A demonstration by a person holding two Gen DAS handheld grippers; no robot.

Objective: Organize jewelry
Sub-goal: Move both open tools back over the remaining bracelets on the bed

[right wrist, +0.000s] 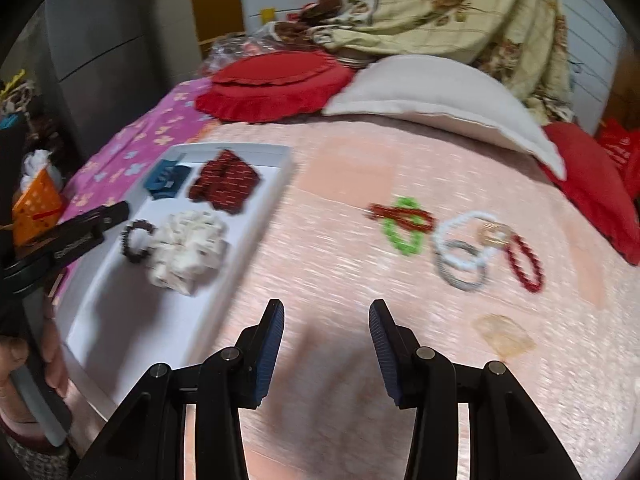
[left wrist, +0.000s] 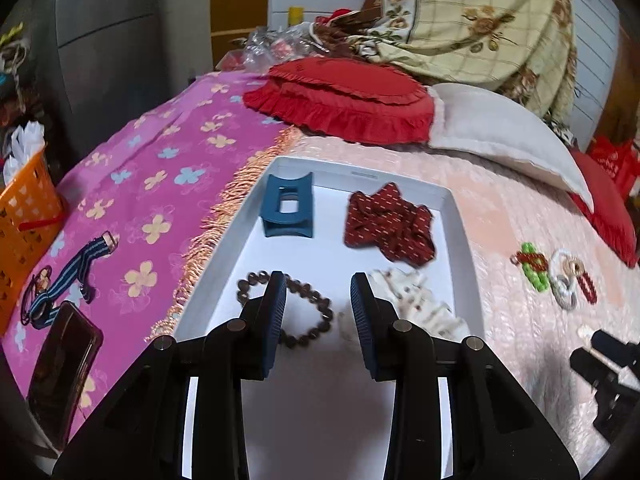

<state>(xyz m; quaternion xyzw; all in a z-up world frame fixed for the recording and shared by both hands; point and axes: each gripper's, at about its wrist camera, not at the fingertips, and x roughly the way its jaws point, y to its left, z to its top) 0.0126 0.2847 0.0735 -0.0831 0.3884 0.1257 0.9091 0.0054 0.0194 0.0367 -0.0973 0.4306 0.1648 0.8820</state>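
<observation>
Left gripper (left wrist: 319, 286): fingers spread, nothing between pads, hanging over lower half of white tray (left wrist: 454, 216). Right gripper (right wrist: 326, 314): fingers also spread, empty, over bare pink bedspread (right wrist: 320, 216), centre-bottom of right wrist view.

Directly past left fingers, lower tray: dark brown bead bracelet (left wrist: 308, 312), closed loop, lying flat; beside it to the right, cream scrunchie (left wrist: 416, 300), crumpled. Upper tray: teal claw clip (left wrist: 285, 212) at left, dark red patterned scrunchie (left wrist: 390, 222) at right. 4 items in tray, apart from each other except bracelet and cream scrunchie, which look touching in right wrist view.

Left outside tray, right-centre of right wrist view, on bedspread: green bead bracelet (right wrist: 404, 236) overlapping thin red string of beads (right wrist: 400, 213); white bracelet (right wrist: 460, 236), grey bracelet (right wrist: 460, 268), small gold piece (right wrist: 494, 234) tangled together; red bead bracelet (right wrist: 526, 264) at the end. Pale translucent clip (right wrist: 504, 338) lower right, blurred.

Judged roughly halfway: 4 sorted, about 7 loose.
</observation>
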